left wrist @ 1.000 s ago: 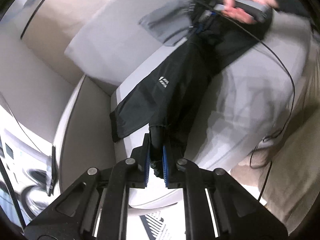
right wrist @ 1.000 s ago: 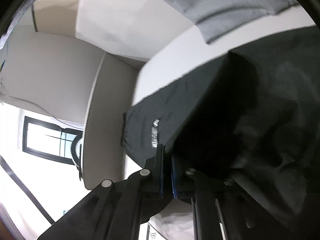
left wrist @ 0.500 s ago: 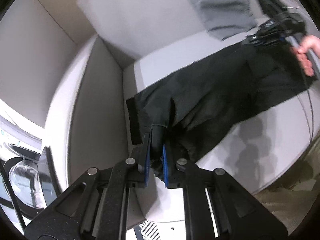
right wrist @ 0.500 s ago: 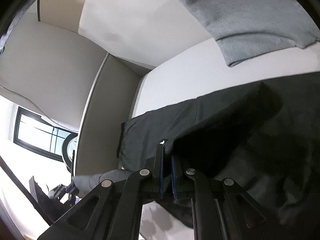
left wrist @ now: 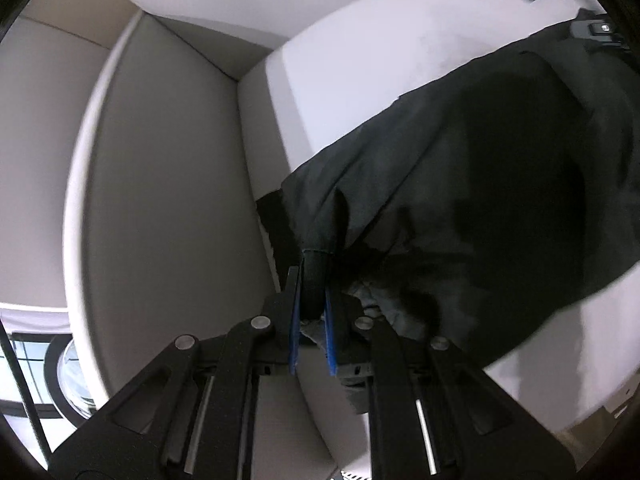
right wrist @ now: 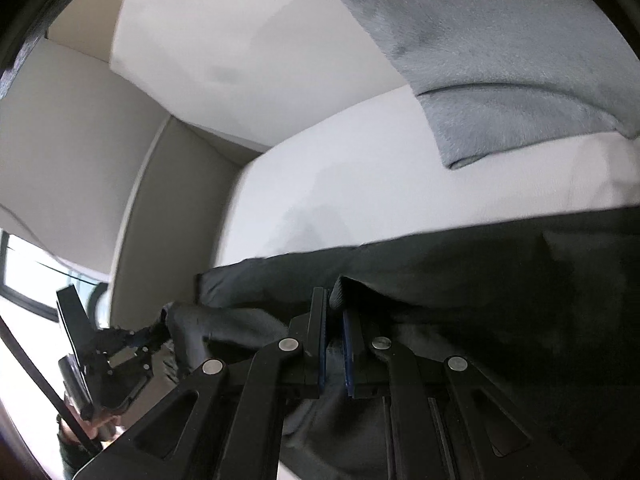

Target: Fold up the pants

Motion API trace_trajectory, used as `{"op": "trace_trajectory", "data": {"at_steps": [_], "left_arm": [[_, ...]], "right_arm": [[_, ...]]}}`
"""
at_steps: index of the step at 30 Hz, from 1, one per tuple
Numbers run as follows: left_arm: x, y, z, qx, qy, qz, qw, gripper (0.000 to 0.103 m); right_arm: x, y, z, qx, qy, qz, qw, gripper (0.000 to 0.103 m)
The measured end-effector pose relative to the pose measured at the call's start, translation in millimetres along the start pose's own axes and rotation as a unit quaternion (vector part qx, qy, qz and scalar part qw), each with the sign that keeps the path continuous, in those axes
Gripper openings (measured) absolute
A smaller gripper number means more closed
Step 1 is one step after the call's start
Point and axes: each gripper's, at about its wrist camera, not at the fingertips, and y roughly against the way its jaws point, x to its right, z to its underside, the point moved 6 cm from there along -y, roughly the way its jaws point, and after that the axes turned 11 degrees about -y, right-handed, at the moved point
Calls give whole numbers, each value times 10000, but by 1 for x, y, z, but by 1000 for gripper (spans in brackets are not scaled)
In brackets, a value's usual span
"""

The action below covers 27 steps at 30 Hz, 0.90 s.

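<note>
Left claw (left wrist: 311, 300) swung the pants (left wrist: 460, 184) toward the sofa (left wrist: 352, 68) arm; both claws clamp cuffs.

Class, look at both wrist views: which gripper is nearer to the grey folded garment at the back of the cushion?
Right. The right gripper grips the black pants just below the grey garment; the left gripper grips them near the armrest.

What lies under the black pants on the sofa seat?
The black pants lie spread over the white seat cushion, which shows bare beside them. A lower layer of the pants pokes out beneath. Anything else underneath is covered by fabric.
</note>
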Motion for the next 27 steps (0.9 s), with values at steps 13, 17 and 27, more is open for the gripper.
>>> {"op": "trace_trajectory", "data": {"at_steps": [13, 17, 27], "left_arm": [[0, -60, -20, -513, 243, 15, 9984, 8], [-12, -58, -17, -298, 988, 439, 9937, 14], [-86, 55, 34, 1694, 3189, 1630, 9182, 85]], "right_arm": [[24, -27, -12, 103, 135, 437, 9989, 7], [20, -25, -12, -93, 421, 524, 9977, 10], [-43, 50, 13, 474, 1848, 179, 9815, 69]]}}
